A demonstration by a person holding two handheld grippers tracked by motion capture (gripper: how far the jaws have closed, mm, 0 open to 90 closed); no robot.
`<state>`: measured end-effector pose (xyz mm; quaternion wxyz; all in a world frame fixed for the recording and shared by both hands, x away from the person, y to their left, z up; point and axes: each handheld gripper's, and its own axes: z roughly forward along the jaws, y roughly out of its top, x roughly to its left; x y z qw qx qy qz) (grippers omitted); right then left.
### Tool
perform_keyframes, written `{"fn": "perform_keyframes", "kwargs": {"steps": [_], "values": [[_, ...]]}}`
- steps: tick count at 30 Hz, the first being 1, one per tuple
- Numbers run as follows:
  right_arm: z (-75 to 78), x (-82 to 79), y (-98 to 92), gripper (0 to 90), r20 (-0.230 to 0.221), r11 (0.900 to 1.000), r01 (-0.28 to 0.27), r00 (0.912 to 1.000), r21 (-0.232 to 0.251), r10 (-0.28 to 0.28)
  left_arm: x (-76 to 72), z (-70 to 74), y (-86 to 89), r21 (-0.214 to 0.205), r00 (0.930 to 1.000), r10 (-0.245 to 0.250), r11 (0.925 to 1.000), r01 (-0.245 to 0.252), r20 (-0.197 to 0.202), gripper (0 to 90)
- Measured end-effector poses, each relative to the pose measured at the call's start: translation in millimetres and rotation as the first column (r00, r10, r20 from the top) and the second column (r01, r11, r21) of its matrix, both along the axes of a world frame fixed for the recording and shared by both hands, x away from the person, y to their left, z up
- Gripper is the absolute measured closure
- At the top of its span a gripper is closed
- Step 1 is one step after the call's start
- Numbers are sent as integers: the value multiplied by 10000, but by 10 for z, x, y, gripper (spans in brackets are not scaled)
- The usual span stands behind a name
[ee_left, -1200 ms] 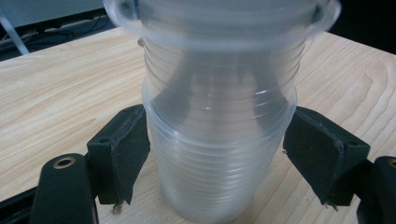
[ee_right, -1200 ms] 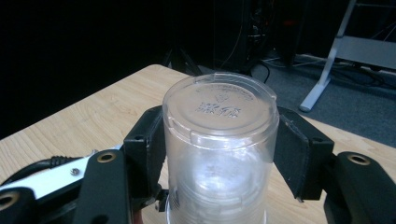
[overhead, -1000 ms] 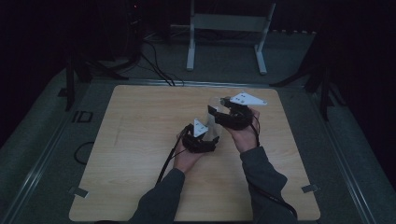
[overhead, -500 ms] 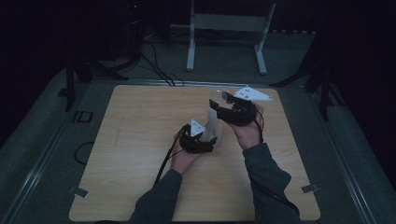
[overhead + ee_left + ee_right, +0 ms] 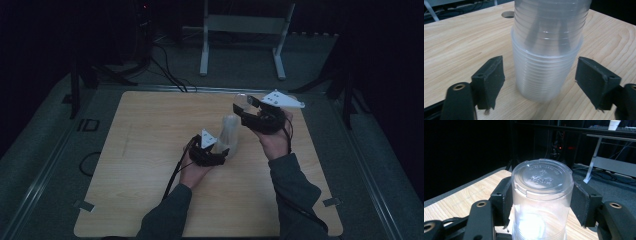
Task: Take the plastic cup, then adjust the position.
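Note:
A stack of clear plastic cups (image 5: 229,132) stands upside down on the wooden table (image 5: 150,130). My left gripper (image 5: 220,150) sits low at the stack's base. Its jaws flank the stack (image 5: 546,62) with a gap on each side; they have just been closing, and the pads (image 5: 491,75) do not touch it. My right gripper (image 5: 245,111) hovers above and right of the stack, shut on a single clear cup (image 5: 242,102). In the right gripper view the cup (image 5: 541,177) sits bottom-up, squeezed between both pads (image 5: 580,202).
A round hole (image 5: 508,14) is cut in the tabletop behind the stack. A white metal frame (image 5: 240,30) and cables (image 5: 165,65) lie on the floor beyond the table's far edge. A white paper cup (image 5: 614,124) stands on a distant desk.
My right gripper has risen with the single cup, drawing it up and away from the top of the stack. The left hand has stayed beside the stack's base.

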<state>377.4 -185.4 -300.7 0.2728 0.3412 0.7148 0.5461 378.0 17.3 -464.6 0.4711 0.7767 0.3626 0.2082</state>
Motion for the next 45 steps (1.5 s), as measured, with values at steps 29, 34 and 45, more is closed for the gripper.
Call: {"fn": "perform_keyframes", "kwargs": {"steps": [29, 34, 45], "values": [[-168, -150, -429, 399, -124, 9962, 837, 9964, 237, -834, -126, 37, 114, -209, 9997, 139, 9997, -135, 186, 249], [-224, -168, -469, 397, -210, 9957, 908, 9957, 196, -904, -162, 74, 131, -239, 9992, 110, 9997, -101, 375, 249], [-420, -228, -594, 397, -673, 9942, 1036, 9926, 291, -1015, -243, 164, 150, -337, 9979, -50, 9994, 72, 650, 249]]}}
